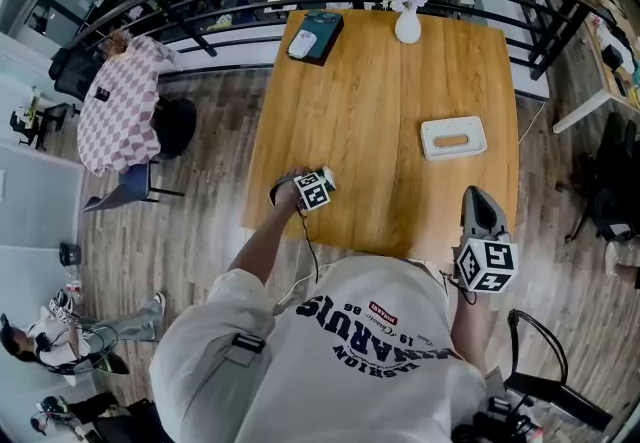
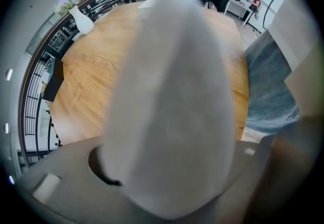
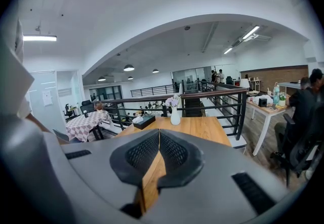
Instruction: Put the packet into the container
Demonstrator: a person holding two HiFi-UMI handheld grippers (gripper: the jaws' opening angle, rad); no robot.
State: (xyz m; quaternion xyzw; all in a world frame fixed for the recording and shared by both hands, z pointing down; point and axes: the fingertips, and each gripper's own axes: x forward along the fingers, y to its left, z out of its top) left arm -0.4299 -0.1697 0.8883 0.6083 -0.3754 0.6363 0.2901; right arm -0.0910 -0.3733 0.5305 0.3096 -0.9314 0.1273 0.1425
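Note:
A soft white packet (image 2: pixel 172 106) fills the middle of the left gripper view, rising from between the jaws and hiding them. My left gripper (image 1: pixel 322 179) is at the wooden table's (image 1: pixel 370 121) near left edge and seems shut on the packet. The container, a shallow white tray (image 1: pixel 453 137), lies on the table's right side, well to the right of the left gripper and farther away. My right gripper (image 1: pixel 477 195) hovers at the near right edge with its jaws together and nothing in them (image 3: pixel 159 134).
A white vase of flowers (image 1: pixel 408 21) and a dark tissue box (image 1: pixel 315 36) stand at the table's far end, with a black railing (image 1: pixel 200 6) behind them. There is a checkered table (image 1: pixel 120 101) to the left and a black chair (image 1: pixel 545 381) at my right side.

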